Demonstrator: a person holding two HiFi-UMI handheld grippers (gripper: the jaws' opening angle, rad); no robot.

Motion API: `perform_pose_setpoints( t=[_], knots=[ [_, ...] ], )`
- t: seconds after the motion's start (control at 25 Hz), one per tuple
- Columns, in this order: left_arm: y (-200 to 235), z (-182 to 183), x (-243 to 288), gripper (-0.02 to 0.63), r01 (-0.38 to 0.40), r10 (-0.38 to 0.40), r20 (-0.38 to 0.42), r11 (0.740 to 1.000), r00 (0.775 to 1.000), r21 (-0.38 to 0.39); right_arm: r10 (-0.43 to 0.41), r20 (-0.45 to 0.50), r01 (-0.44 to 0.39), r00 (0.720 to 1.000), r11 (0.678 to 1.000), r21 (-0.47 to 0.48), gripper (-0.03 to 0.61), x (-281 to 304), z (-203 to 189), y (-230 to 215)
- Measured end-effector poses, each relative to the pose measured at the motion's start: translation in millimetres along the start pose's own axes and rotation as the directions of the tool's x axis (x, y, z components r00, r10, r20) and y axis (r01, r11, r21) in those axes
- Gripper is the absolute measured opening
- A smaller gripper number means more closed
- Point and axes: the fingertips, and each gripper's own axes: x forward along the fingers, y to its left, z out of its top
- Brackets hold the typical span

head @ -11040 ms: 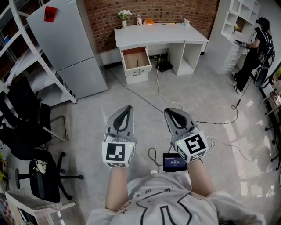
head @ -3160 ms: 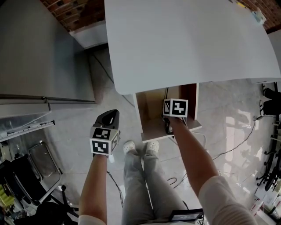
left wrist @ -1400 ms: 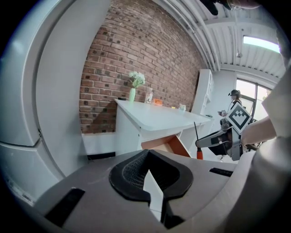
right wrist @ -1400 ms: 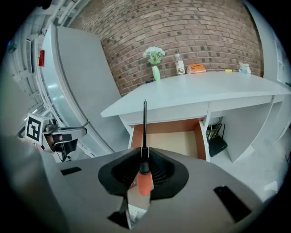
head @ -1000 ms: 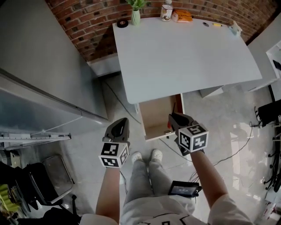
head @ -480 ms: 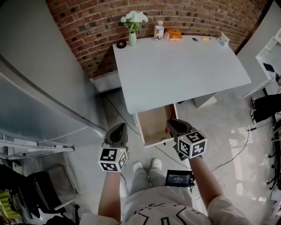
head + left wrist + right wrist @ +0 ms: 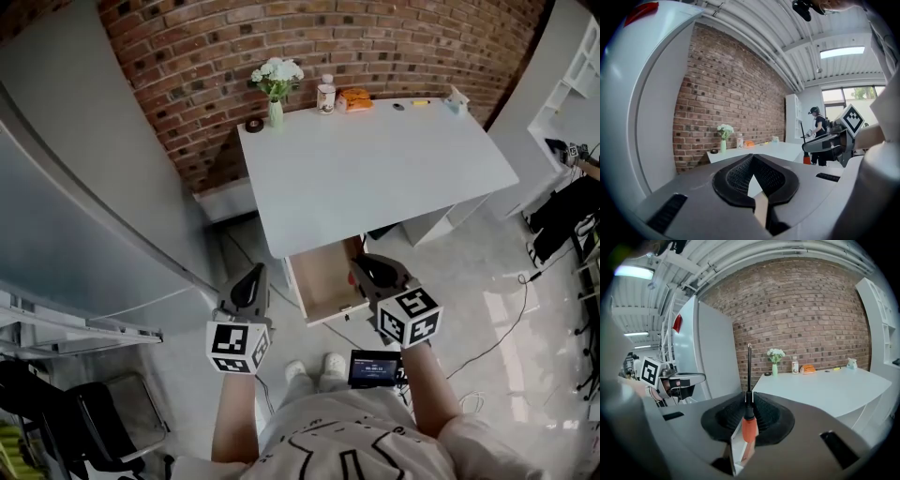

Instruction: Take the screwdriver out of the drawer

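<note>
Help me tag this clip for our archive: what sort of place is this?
Probably an office or lab workroom: a white desk against a bare brick wall, white shelving at the side, and exposed pipes along the ceiling.

The person wore a white T-shirt (image 7: 349, 452) printed with black lines, and white shoes (image 7: 308, 369). The left gripper (image 7: 254, 272) and right gripper (image 7: 362, 265) were grey, with black-and-white marker cubes (image 7: 410, 317).

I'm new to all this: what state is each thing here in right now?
drawer: pulled open under the desk.
screwdriver: out of the drawer, clamped at its handle.
right gripper: shut on the screwdriver.
left gripper: shut, empty.
flower vase: upright on the desk.
</note>
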Motion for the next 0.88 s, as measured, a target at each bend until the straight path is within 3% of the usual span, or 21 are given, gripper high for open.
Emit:
perform_pose_setpoints(
  t=[0.16,0.4,0.68,0.88],
  knots=[
    [-5,24,-6,0.008,0.010,-0.012,0.035,0.998,0.999,0.062,0.008,0.058,-0.008,0.998,1.000,-0.004,0.055,-11,19,9],
    [-2,55,-20,0.008,-0.002,-0.005,0.109,0.998,0.994,0.069,0.006,0.122,-0.001,0.993,0.999,-0.038,0.055,-24,43,16],
    [-6,82,-27,0.008,-0.010,-0.008,0.176,0.995,0.984,0.100,-0.022,0.196,0.056,0.980,0.984,-0.169,0.055,-39,63,16],
    [-9,91,-30,0.008,-0.008,-0.017,0.194,0.992,0.981,0.124,-0.027,0.244,0.071,0.969,0.982,-0.174,0.055,-46,73,21]
  ],
)
